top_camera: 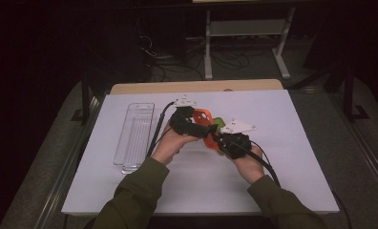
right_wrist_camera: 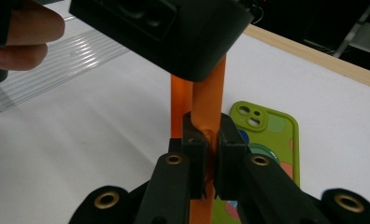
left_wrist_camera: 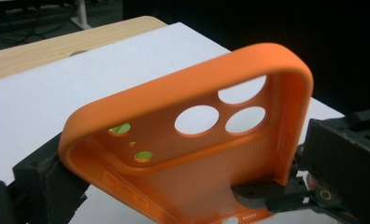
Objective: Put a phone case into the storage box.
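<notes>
I see a matt orange rubbery phone case (left_wrist_camera: 192, 154) with a finely stippled inner face, a glossy green phone case (right_wrist_camera: 267, 135), and a ribbed clear plastic tray (top_camera: 134, 136).

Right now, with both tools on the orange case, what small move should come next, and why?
Probably lower the orange case toward the green phone lying on the table. The right tool pinches its wall, the left tool holds it raised, open side up.
</notes>
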Motion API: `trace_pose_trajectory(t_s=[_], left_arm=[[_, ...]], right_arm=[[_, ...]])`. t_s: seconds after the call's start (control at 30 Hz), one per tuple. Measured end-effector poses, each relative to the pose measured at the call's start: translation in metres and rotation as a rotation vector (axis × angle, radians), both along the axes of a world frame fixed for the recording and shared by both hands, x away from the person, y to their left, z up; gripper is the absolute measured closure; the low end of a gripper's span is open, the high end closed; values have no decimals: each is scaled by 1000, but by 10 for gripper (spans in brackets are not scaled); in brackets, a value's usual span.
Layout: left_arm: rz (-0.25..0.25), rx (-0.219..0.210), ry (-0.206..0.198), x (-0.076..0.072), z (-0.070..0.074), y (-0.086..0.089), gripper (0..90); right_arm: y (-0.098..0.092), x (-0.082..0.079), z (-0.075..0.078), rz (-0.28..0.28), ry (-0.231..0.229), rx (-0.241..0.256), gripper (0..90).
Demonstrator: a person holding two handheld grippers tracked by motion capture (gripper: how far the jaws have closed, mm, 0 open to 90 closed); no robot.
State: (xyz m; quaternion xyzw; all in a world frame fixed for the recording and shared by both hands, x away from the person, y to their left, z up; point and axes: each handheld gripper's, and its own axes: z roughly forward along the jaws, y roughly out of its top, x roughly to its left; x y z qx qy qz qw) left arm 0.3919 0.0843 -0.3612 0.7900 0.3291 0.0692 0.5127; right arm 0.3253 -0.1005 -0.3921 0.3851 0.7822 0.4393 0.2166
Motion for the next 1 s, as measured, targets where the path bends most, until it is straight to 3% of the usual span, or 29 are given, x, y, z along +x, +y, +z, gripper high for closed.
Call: trace_pose_trajectory(t_s=[0.2, 0.4, 1.0], left_arm=[[19, -3, -9, -1, 1, -1, 2], [43, -16, -12, -1, 1, 0, 71], [10, -61, -5, 0, 6, 7, 157]], right_arm=[[1, 0, 0, -4, -3, -1, 835], [1, 0, -1, -4, -5, -5, 835], [2, 0, -3, 22, -6, -17, 786]])
